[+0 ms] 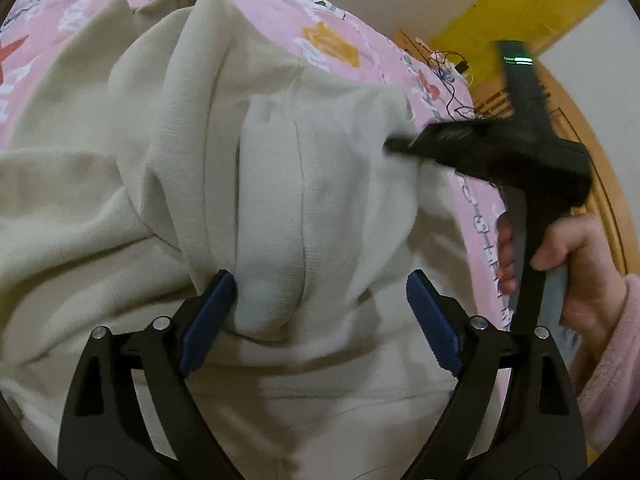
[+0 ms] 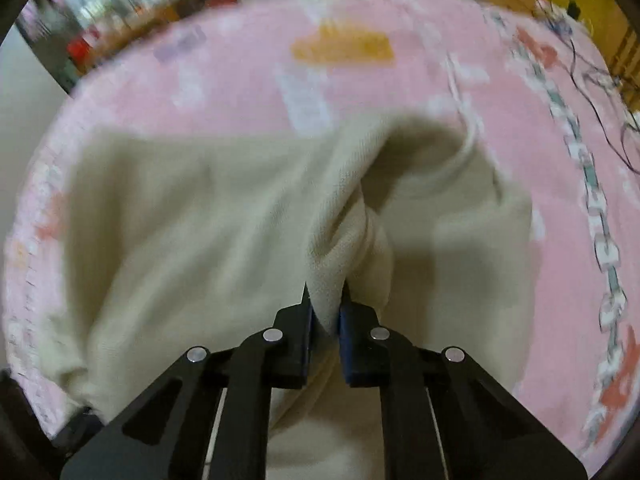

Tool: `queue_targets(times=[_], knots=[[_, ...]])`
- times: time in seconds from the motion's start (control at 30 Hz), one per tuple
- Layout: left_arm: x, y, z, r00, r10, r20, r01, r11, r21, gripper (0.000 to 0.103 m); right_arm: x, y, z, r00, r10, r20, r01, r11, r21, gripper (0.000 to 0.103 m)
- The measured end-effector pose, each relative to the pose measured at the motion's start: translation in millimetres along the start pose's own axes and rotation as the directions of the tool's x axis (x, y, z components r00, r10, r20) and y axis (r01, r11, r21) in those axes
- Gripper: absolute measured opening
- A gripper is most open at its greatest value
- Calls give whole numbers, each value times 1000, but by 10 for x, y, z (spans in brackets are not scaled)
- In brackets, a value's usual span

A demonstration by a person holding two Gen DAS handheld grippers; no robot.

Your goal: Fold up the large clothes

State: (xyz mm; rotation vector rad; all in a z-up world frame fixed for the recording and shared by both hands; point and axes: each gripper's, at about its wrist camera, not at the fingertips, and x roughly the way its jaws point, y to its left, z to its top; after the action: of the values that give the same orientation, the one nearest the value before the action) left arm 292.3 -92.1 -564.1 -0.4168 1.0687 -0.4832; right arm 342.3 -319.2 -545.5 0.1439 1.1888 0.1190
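A large cream garment (image 1: 280, 160) lies bunched on a pink bedspread (image 1: 280, 12). My left gripper (image 1: 320, 280) stands open just above it. A raised fold of the cloth bulges between its blue pads (image 1: 208, 316); the right pad is clear of the fold. My right gripper (image 2: 326, 296) is shut on a pinched ridge of the same garment (image 2: 200, 220), which drapes away over the bedspread (image 2: 360, 92). In the left wrist view the right gripper (image 1: 394, 145) bites the garment's right edge, with a hand (image 1: 580, 272) in a pink sleeve on its handle.
Thin black cables (image 1: 452, 80) with a small plug lie at the bed's far right corner, also visible as cables (image 2: 600, 72) in the right wrist view. A wooden frame (image 1: 600, 184) borders the bed on the right. Bare bedspread stretches beyond the garment.
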Motion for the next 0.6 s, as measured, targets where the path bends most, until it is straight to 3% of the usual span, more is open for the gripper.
queue_targets(times=[0.1,0.17,0.23,0.3,0.33,0.37,0.43,0.47,0.53,0.6], knots=[[-13,18,55,999,-52,11,52,998,-38,86,-302,-214,66,979,135,152,-142,989,38,10],[39,-39,32,999,-40,-14,40,999,-17,86,-268,-338,-66,980,124,156,-135,989,61,10],[62,-49,-33,999,-21,-27,21,1000,-1,86,-112,-435,-248,991,85,108,-96,990,105,13],[-15,-89,-87,1000,-19,-21,19,1000,6,86,85,-538,-485,999,35,37,-40,988,147,33],[-110,-117,-100,999,-38,-10,38,999,6,86,44,-577,-555,998,-3,59,-7,985,170,56],[-200,-151,-107,998,-61,8,61,998,9,86,-48,-618,-609,995,-26,95,7,980,197,61],[-516,-245,-68,994,-88,71,86,996,36,86,-255,-663,-677,989,-47,138,11,967,255,60],[-621,-262,-12,991,-89,103,85,995,44,86,-353,-652,-695,986,-54,159,10,963,270,47],[-720,-245,222,986,-32,162,28,999,25,86,-589,-492,-733,968,-51,247,-12,969,247,39],[-550,-86,554,987,14,159,-6,998,-56,89,-639,-149,-696,963,71,261,-109,985,134,25]])
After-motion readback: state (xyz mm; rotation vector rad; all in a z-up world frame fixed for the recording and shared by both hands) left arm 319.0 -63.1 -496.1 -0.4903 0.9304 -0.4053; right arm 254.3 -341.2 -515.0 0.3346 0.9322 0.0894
